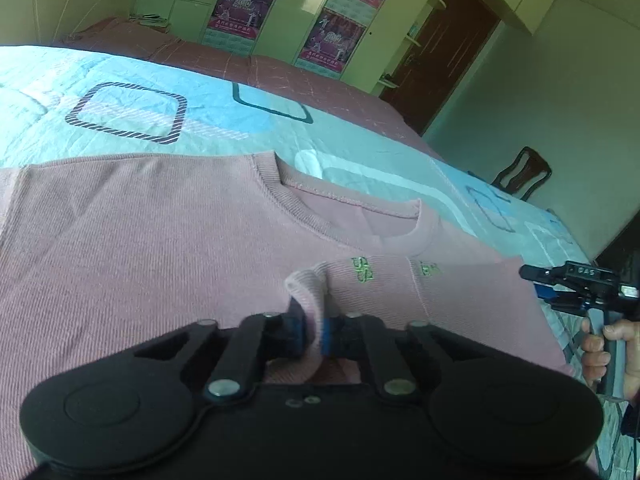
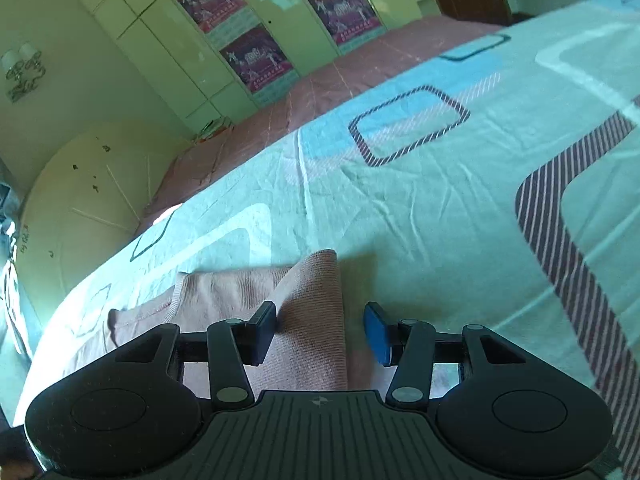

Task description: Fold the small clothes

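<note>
A pink ribbed sweatshirt [image 1: 132, 232] is spread on the patterned bedsheet [image 1: 168, 80], its neckline [image 1: 344, 208] directed away from the left gripper [image 1: 314, 332]. That gripper is clamped tight on a raised pleat of the pink fabric, the pinched cloth standing up between the blue pads just below the green embroidered lettering [image 1: 362, 269]. The garment's long axis appears to run across the left wrist view, so that the bulk of the cloth lies to the gripper's left and ahead.

In the right wrist view, the right gripper [image 2: 320, 334] is held with its jaws spread wide and nothing is gripped; a folded edge of the sweatshirt [image 2: 316, 312] lies between and just beneath the fingers, closer to the black pad than to the blue one. The same tool is seen at the far right of the left wrist view, apart from the pinched pleat. The left gripper is therefore judged the nearer and the only one engaged; any fold would be carried from its pinch across the garment's body.
</note>
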### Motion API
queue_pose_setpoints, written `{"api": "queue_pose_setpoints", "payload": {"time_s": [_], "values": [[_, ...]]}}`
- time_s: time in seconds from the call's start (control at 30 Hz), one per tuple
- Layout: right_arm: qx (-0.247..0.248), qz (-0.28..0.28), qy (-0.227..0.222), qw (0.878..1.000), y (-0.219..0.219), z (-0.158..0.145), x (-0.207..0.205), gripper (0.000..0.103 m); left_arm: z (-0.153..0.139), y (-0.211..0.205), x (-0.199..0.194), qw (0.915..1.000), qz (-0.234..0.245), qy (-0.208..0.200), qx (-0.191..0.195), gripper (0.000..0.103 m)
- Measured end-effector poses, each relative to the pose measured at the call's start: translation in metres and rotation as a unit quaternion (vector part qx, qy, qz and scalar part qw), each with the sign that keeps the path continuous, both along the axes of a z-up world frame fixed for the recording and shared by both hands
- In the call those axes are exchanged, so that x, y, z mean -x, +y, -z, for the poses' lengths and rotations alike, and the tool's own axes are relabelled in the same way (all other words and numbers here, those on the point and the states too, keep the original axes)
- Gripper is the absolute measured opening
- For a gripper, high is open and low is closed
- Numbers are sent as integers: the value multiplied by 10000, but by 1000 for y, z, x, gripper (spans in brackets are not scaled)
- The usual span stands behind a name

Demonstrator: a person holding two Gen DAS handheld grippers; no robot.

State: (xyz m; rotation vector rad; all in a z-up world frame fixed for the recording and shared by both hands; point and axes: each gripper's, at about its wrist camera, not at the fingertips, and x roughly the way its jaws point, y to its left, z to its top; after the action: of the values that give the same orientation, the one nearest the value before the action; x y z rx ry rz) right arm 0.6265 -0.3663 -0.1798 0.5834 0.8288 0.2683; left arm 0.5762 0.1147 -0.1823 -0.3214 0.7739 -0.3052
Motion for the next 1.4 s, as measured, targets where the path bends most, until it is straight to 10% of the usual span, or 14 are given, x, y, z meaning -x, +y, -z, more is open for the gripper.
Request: {"api": "queue_pose_setpoints", "payload": {"time_s": [0.03,0.27,0.4,0.8,0.97,1.07,1.4], "values": [[182,-46,-53,9998,2,-3,0,6,-5,-3,6,9994,-129,-241,-198,5],[1183,-112,-277,9925,22,-1,3,6,0,-8,11,9960,-444,-305,-716,13],[1604,256,-594,9849,22,-18,20,45,-12,4,16,9929,-867,-278,-766,25],[1690,-1794,-842,9655,161,-11,17,36,-9,-104,-12,9898,173,-328,-1377,48],[2663,-655,-647,9595,104,-5,4,36,-2,-64,-12,9851,-2,-322,-1688,42],[2390,-818,-478,9664,67,-3,-11,7,-1,-67,-6,9762,370,-571,-2057,42],[2144,-732,-148,9739,58,-20,37,7,-13,-85,27,9735,279,-521,-2211,53]]}}
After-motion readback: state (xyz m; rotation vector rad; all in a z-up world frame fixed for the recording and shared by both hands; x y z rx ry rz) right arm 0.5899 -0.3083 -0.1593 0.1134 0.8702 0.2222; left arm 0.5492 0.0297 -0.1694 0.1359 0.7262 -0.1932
